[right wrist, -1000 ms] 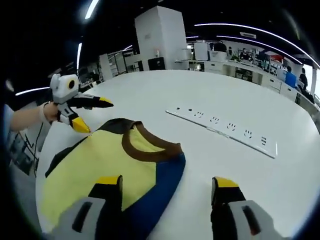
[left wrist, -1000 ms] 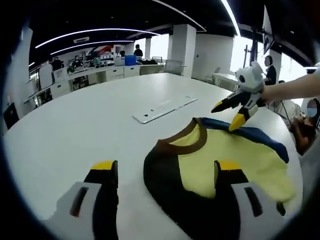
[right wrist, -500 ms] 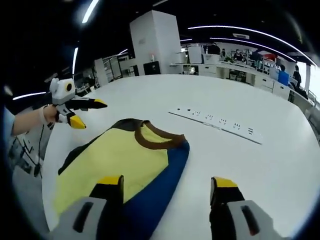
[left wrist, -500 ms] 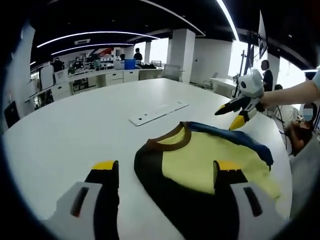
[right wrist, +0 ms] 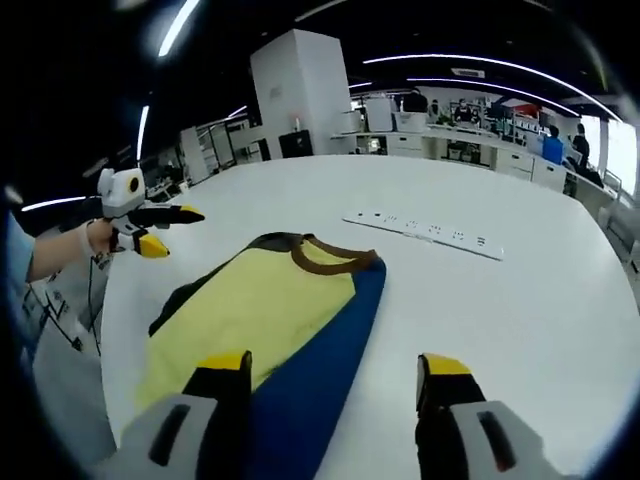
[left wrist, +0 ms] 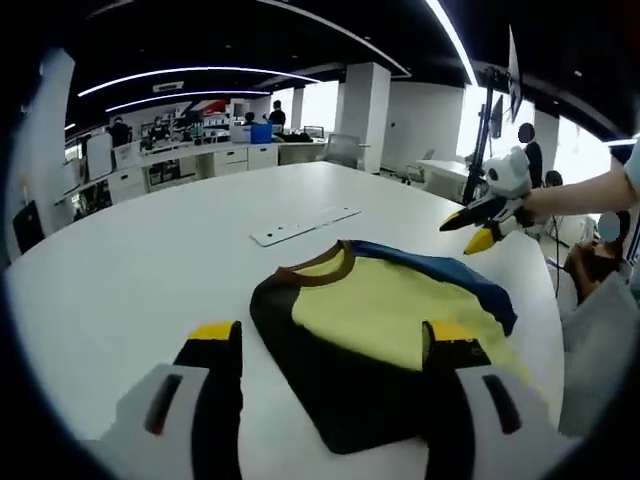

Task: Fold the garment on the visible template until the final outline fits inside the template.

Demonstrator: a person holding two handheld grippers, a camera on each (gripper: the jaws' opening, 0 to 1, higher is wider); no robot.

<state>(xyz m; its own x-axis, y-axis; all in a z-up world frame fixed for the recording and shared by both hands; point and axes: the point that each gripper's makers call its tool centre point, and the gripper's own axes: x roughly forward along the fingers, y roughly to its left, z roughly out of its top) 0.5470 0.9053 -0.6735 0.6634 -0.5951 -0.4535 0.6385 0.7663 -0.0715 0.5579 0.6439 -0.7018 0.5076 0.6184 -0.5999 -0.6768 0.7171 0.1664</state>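
Note:
A garment (left wrist: 385, 315) lies flat on the white table (left wrist: 140, 260), yellow in the middle with a brown collar, one black side and one blue side. In the left gripper view my left gripper (left wrist: 332, 338) is open, its jaws astride the garment's near black edge from above. My right gripper (left wrist: 462, 233) hangs open in a hand beyond the blue edge, apart from the cloth. The right gripper view has the garment (right wrist: 270, 305) at lower left, with my right gripper (right wrist: 335, 365) open over its blue side. There the left gripper (right wrist: 177, 232) is open past the black edge.
A flat white strip with small holes (left wrist: 300, 224) lies on the table beyond the collar, also the strip (right wrist: 425, 230) in the right gripper view. The table's rounded edge runs close by the garment's bottom hem. Desks, a pillar and people stand far behind.
Both grippers have drawn back from the garment, still open, so it looks smaller and farther in both views. The garment lies flat as before.

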